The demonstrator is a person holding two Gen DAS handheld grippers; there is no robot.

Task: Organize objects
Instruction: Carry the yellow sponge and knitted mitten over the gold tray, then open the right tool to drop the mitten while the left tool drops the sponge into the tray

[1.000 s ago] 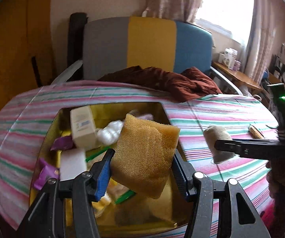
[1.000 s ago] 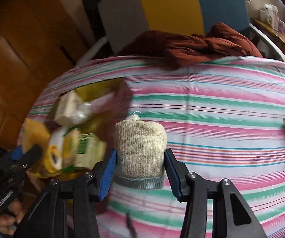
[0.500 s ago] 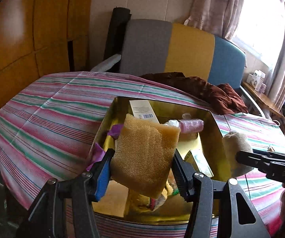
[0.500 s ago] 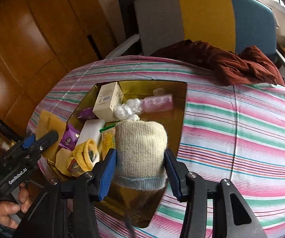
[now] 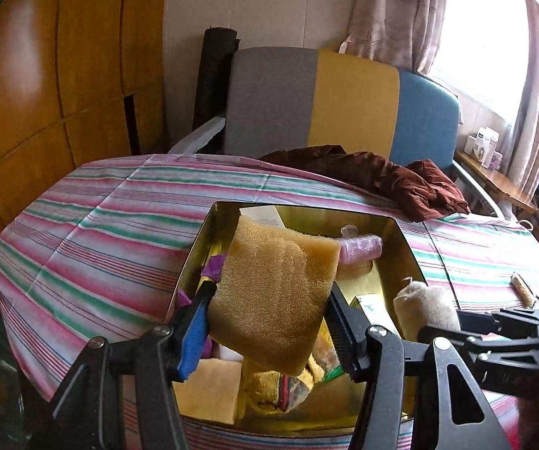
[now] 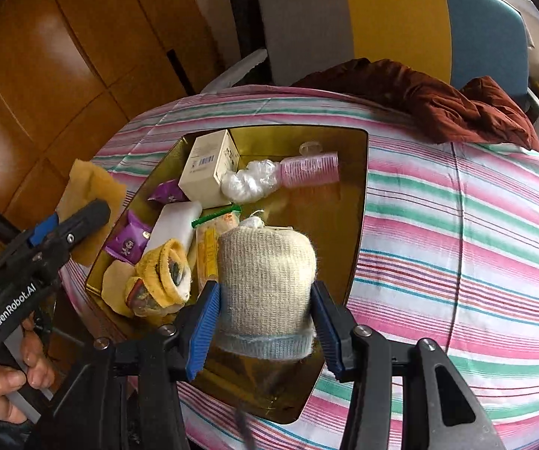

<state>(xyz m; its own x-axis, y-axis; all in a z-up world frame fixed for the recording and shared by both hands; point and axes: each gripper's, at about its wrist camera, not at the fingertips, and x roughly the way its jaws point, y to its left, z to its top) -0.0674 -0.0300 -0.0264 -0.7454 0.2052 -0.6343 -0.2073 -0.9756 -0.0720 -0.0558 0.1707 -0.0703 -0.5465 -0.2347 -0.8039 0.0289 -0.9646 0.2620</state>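
My left gripper [image 5: 269,322] is shut on a yellow-brown sponge [image 5: 275,292] and holds it above the near left part of a gold tin box [image 5: 406,242]. My right gripper [image 6: 265,322] is shut on a rolled beige sock [image 6: 265,285] and holds it over the near edge of the same box [image 6: 359,195]. The sock also shows in the left wrist view [image 5: 425,309]. The sponge shows in the right wrist view [image 6: 89,187] at the box's left side. The box holds several items: a cream carton [image 6: 209,168], a pink hair roller [image 6: 310,174], purple packets [image 6: 129,238] and a yellow sock [image 6: 164,273].
The box sits on a table with a striped cloth [image 6: 457,243]. A dark red garment [image 6: 438,105] lies at the far edge before a grey, yellow and blue chair [image 6: 382,18]. A small tan item [image 5: 522,288] lies at the right. Wooden panels [image 5: 44,93] stand left.
Both grippers have swung left over the box. The sock has come from above the cloth to above the box's near edge. The sponge stays held.
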